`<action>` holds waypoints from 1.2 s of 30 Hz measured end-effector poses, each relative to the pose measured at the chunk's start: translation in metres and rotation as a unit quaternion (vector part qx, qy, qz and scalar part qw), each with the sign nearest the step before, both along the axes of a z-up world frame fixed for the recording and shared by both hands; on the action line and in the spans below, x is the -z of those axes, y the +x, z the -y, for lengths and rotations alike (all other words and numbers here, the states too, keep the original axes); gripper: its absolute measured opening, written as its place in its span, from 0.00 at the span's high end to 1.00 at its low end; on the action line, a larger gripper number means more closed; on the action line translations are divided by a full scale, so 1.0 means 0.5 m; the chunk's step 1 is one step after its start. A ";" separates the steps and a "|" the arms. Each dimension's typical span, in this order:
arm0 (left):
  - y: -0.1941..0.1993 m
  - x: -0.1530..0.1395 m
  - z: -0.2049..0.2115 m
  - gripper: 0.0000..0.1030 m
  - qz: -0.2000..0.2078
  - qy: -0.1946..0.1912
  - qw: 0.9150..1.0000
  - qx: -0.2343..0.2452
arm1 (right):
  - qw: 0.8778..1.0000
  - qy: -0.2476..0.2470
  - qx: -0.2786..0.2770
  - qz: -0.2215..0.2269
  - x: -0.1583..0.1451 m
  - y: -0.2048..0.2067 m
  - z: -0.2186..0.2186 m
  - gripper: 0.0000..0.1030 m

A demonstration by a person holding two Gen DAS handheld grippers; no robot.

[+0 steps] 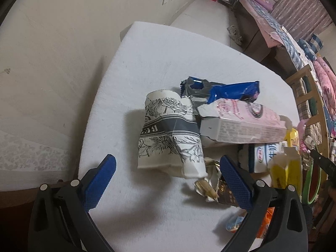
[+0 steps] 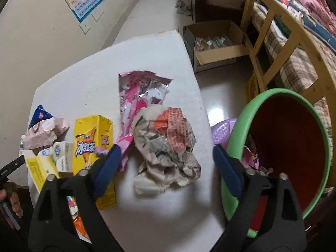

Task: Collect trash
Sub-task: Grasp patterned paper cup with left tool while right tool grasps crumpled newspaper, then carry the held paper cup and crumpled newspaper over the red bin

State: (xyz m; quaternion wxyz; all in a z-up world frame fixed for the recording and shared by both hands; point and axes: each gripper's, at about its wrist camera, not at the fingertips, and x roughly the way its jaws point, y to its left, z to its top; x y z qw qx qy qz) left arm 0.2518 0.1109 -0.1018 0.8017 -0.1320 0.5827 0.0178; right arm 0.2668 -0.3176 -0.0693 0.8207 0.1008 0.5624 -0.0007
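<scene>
Trash lies on a white table [image 1: 147,58]. In the left wrist view, my left gripper [image 1: 168,176] is open, just short of a crushed paper cup [image 1: 170,134] with black flower print. Behind the cup lie a pink carton [image 1: 241,121] and a blue wrapper [image 1: 231,92]. In the right wrist view, my right gripper [image 2: 168,163] is open around the near end of a crumpled paper wad [image 2: 166,145]. A pink foil wrapper [image 2: 138,96] and a yellow carton [image 2: 92,138] lie beside it. A green-rimmed bin [image 2: 283,138] with some wrappers inside stands right of the table.
A brown and gold wrapper [image 1: 214,187] lies by the left gripper's right finger. A white and blue tissue pack [image 2: 61,155] lies at the left. An open cardboard box [image 2: 214,44] sits on the floor behind the table. A wooden bed frame [image 2: 273,29] stands at the right.
</scene>
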 end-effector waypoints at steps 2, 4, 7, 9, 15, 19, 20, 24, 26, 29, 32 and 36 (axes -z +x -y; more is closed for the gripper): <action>0.005 0.008 0.001 0.08 -0.002 0.004 1.000 0.001 | 1.000 0.003 -0.003 -0.008 0.014 0.006 -0.003 0.27; 0.008 0.013 0.001 0.09 -0.005 0.010 1.000 0.002 | 1.000 0.006 -0.008 -0.014 0.024 0.012 -0.007 0.36; 0.014 0.019 0.002 0.21 -0.007 0.015 1.000 0.000 | 1.000 0.001 -0.011 -0.016 0.031 0.013 -0.011 0.45; 0.018 0.023 0.003 0.32 -0.013 0.020 1.000 0.000 | 1.000 -0.002 -0.012 -0.014 0.028 0.012 -0.011 0.49; 0.011 0.013 0.011 0.54 -0.011 0.026 1.000 0.009 | 1.000 -0.004 -0.015 -0.011 0.015 0.003 -0.003 0.56; -0.006 -0.010 0.014 0.71 -0.004 0.032 0.999 0.013 | 1.000 -0.005 -0.014 -0.003 -0.003 -0.012 0.000 0.56; -0.011 -0.012 0.014 0.73 -0.005 0.031 0.999 0.015 | 1.000 -0.004 -0.014 0.000 -0.008 -0.017 0.001 0.56; -0.036 -0.019 0.009 0.76 -0.006 0.020 1.000 0.013 | 1.000 -0.002 -0.016 0.009 -0.027 -0.043 0.000 0.57; -0.054 -0.028 0.008 0.76 -0.001 0.016 1.000 0.013 | 1.000 -0.001 -0.018 0.013 -0.037 -0.057 -0.001 0.57; -0.078 -0.040 0.012 0.77 0.005 0.018 1.000 0.013 | 1.000 0.001 -0.021 0.020 -0.051 -0.078 0.000 0.57; -0.099 -0.057 0.018 0.77 0.010 0.018 1.000 0.016 | 0.999 0.005 -0.022 0.028 -0.066 -0.097 0.003 0.57; -0.130 -0.086 0.034 0.77 0.021 0.019 0.999 0.025 | 0.999 0.010 -0.028 0.037 -0.084 -0.119 0.002 0.58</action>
